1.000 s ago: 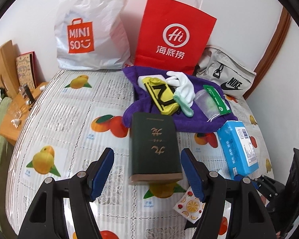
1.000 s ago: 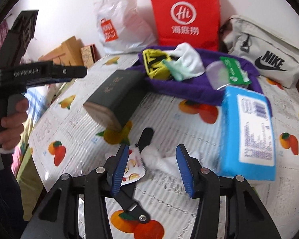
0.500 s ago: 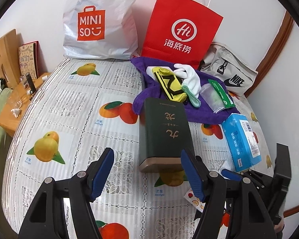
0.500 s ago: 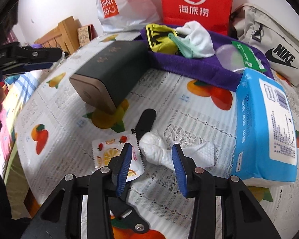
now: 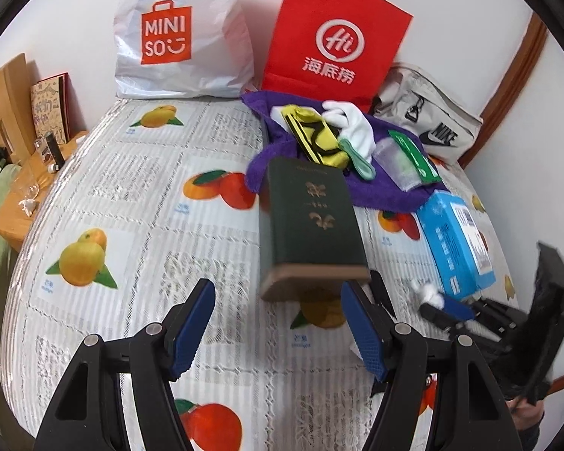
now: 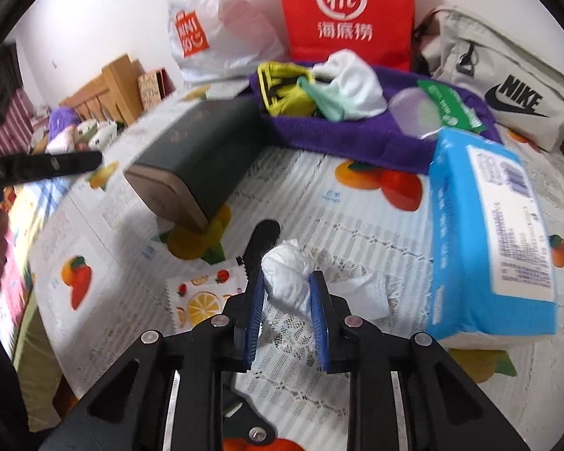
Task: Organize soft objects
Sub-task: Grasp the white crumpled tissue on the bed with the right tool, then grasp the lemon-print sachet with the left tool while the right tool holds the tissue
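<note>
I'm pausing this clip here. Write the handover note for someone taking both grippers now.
Right gripper: jaws shut on the crumpled white tissue, low over the table beside the blue tissue pack.
Left gripper: jaws open, empty, in front of the green box.
Soft things, the yellow cloth and white glove, lie on the purple towel at the back.
Done: tissue gripped. Left: place it, then sort the rest.

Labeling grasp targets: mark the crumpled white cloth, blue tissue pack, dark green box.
crumpled white cloth (image 6: 285, 282), right wrist view, bunched middle
blue tissue pack (image 6: 458, 233), right wrist view, blue side
dark green box (image 5: 312, 214), left wrist view, top face
</note>
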A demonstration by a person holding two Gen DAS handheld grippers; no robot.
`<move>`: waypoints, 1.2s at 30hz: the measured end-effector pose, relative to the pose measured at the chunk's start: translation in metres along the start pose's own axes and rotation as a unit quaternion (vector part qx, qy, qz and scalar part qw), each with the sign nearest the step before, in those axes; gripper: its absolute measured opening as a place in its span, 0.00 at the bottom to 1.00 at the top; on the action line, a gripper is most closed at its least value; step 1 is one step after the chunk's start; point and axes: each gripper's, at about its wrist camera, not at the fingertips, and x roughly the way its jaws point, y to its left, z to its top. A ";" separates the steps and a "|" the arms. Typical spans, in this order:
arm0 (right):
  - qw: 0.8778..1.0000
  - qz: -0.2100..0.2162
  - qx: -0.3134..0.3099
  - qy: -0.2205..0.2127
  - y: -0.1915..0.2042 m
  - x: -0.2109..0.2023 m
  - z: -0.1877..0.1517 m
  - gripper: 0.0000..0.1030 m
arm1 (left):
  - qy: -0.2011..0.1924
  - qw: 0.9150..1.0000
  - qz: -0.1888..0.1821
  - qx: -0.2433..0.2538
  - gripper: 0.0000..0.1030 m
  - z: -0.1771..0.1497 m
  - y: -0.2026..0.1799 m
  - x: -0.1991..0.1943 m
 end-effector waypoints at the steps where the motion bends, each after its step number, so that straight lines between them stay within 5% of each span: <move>1: 1.000 0.002 0.003 -0.007 0.000 -0.006 -0.001 0.24 | 0.004 1.000 -0.004 0.003 0.66 -0.005 -0.003 0.002; 15: 0.998 -0.033 0.035 -0.042 -0.028 -0.063 -0.056 0.24 | 0.063 0.994 -0.040 0.083 0.66 -0.053 -0.063 0.036; 19: 0.996 -0.053 0.052 -0.043 -0.045 -0.070 -0.071 0.24 | 0.068 0.989 -0.065 0.116 0.72 -0.057 -0.080 0.045; 36: 0.994 -0.046 0.089 -0.031 -0.071 -0.057 -0.090 0.24 | 0.075 0.970 -0.027 0.229 0.79 -0.064 -0.117 0.077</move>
